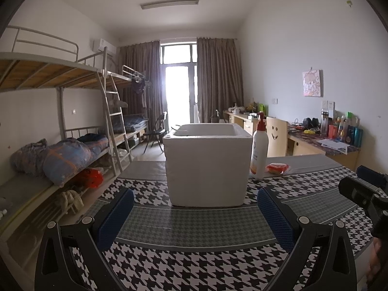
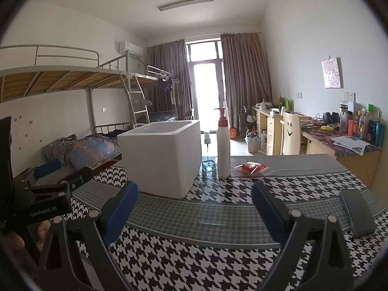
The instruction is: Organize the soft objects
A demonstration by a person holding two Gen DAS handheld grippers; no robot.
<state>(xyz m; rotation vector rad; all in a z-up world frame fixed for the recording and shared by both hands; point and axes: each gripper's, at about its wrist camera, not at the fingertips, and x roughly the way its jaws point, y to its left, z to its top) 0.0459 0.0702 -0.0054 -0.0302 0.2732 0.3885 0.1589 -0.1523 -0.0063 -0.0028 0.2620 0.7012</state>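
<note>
A houndstooth-patterned surface carries a white foam box, a small glass bottle and white pump bottle beside it, a red packet, and a dark phone well apart.

Table cloth: black-and-white houndstooth, crossed by grey fine-check bands; plain grey strip at far edge. Foam box, frame centre: white. Pump bottle just right of it: white body, red collar, orange label at bottom. Wrapped packet, right of bottle: red-orange under clear film. Left gripper and right gripper: black frames, blue textured pads. Phone, lower right of right view: black. Small glass bottle behind box: clear, blue liquid. Curtains: brown. Bedding, left: blue with orange lines.
</note>
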